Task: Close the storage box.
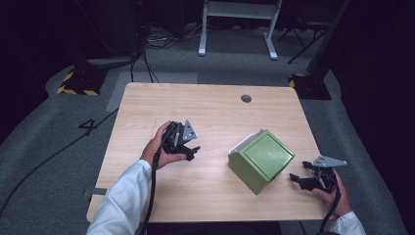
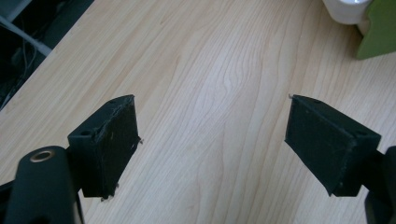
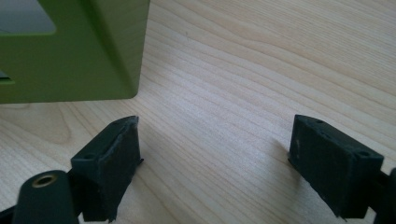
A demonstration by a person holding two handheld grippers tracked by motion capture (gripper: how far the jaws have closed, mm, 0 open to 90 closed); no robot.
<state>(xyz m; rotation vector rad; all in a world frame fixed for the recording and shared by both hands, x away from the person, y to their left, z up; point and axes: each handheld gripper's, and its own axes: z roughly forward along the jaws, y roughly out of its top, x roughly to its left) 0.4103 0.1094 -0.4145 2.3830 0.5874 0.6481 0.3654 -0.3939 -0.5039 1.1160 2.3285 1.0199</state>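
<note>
A green box-shaped object (image 1: 261, 160) with a white part at its far side rests on the wooden table (image 1: 210, 112), right of centre. My left gripper (image 1: 192, 152) sits to its left, held low over the wood, jaws wide apart with nothing between them (image 2: 212, 140). My right gripper (image 1: 297, 179) is just right of the green object near the table's front right edge, open and holding nothing (image 3: 215, 163). In the right gripper view the green object (image 3: 74, 51) stands close ahead at upper left. In the left gripper view a corner of the green object (image 2: 378, 28) and its white part (image 2: 348, 9) show at top right.
A round grommet hole (image 1: 246, 98) sits near the table's far edge. Beyond the table lie cables (image 1: 147, 54) on grey carpet, a white desk frame (image 1: 240, 24) and a yellow-black striped base (image 1: 78, 83).
</note>
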